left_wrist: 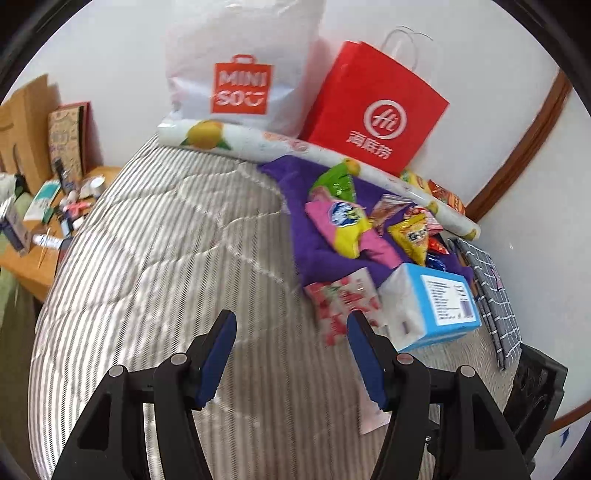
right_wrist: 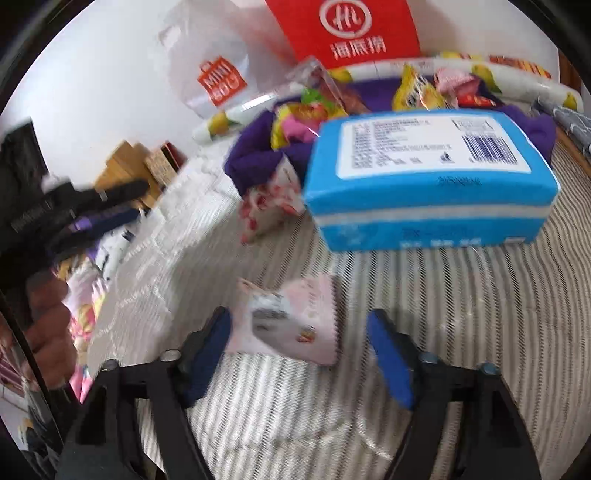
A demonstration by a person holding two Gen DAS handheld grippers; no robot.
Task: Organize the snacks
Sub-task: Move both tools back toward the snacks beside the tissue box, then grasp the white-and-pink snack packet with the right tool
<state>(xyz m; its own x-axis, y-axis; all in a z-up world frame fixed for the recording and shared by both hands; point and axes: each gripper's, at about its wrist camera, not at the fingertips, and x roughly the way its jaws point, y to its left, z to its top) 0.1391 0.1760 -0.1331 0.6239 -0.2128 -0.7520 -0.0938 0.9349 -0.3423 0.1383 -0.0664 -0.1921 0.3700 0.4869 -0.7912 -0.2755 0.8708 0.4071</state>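
Item: snacks [left_wrist: 369, 225], loose heap on purple cloth [left_wrist: 317, 254], far right of bed [left_wrist: 155, 236], below red bag [left_wrist: 373, 110] and white bag [left_wrist: 240, 74].
Item: pink packet [right_wrist: 291, 325], near side of bed, between the right tongs [right_wrist: 299, 354]; jaws parted, apparently not pressing it, though blur hides the left pad's contact.
Item: left tongs [left_wrist: 291, 354], released, nothing between them, over bare quilt.
Item: blue tissue pack [right_wrist: 428, 177], just beyond the packet.
Handling note: centre the jaws across the packet's flat faces before closing; keep clear of the tissue pack.

red bag [right_wrist: 343, 29] top cut off, pink packet [right_wrist: 295, 325] smeared — print unreadable, desk clutter [left_wrist: 55, 206] tiny
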